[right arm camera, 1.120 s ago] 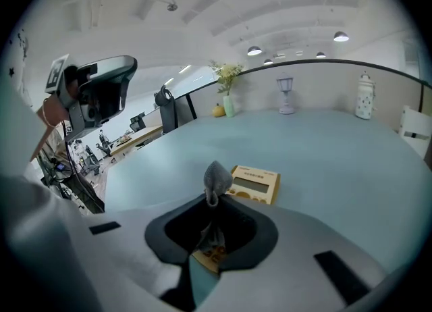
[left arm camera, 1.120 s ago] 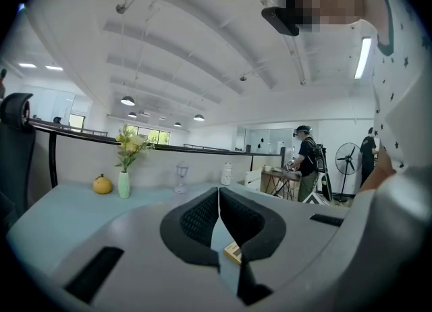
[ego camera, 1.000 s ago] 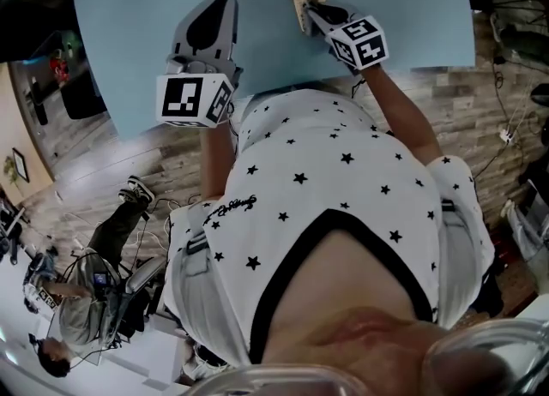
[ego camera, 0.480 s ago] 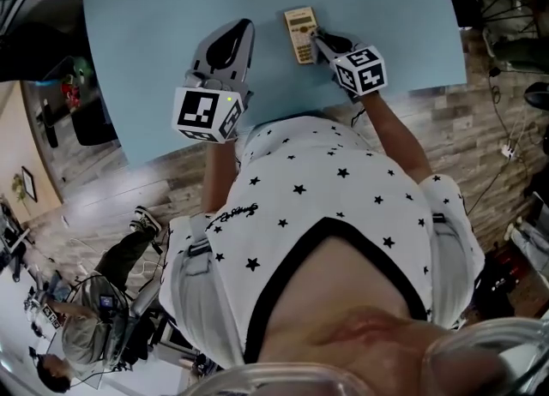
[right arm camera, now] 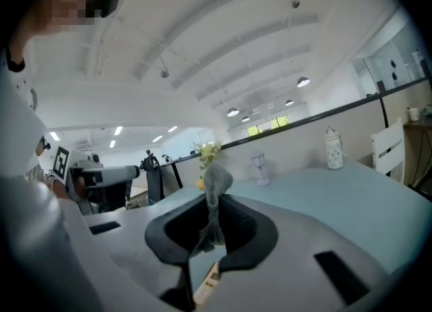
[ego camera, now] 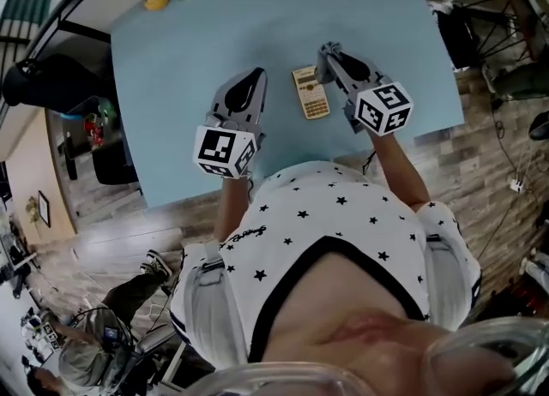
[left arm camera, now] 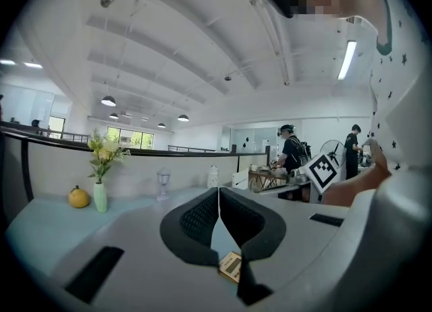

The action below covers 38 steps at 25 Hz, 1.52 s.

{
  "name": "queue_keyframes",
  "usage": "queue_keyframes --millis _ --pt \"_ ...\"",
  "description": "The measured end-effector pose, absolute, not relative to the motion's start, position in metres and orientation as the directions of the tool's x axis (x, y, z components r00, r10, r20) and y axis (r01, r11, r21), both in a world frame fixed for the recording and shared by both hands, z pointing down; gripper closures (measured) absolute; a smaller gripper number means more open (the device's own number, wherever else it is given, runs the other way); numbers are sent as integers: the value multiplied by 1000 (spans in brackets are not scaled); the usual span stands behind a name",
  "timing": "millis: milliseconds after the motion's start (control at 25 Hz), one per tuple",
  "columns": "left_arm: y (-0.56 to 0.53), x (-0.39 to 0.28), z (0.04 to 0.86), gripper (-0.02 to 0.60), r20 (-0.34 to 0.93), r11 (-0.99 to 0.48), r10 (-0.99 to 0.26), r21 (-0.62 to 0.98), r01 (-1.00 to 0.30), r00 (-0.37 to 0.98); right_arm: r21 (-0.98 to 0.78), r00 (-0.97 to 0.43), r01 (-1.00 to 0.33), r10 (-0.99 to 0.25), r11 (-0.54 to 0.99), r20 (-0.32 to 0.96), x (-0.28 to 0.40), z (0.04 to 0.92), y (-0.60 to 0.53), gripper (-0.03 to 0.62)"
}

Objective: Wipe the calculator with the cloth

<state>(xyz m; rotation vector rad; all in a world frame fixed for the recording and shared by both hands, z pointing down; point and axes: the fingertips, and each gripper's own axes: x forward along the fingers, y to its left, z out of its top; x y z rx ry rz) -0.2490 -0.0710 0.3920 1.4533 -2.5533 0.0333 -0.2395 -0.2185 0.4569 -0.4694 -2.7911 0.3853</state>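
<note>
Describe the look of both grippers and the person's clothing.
Both the left gripper and the right gripper have grey bodies, black padded jaws and a white cube with black square markers. The person wears a white shirt with black stars.

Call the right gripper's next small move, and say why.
Probably swing the right gripper left and down until the cloth meets the calculator: its jaws pinch the cloth, and the calculator lies on the table just left of it. The left gripper is shut, empty.
</note>
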Motion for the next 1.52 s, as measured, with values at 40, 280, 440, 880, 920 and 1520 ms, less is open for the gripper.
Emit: queue_keyframes --millis 40,280,440,880,920,1520 --pt "-72 -250 392 551 187 517 -848 82 -852 -496 -306 -911 291 360 906 202 -240 447 -216 549" --pt "-72 -258 390 551 183 522 -846 93 -848 -501 -226 -887 408 443 885 134 -246 417 -184 549" --pt "-67 -263 389 551 182 528 -843 94 -844 -507 -230 -881 421 456 878 128 -249 411 -174 554" --pt "-64 -262 391 551 187 523 -845 93 -847 -501 -261 -887 412 450 873 104 -246 404 -171 554" --pt "-65 -262 391 551 186 521 -846 92 -849 -499 -263 -887 412 450 872 101 -246 402 -171 554" --pt "-66 -254 394 551 192 505 -855 97 -858 -482 -262 -892 410 444 873 86 -237 397 -167 554"
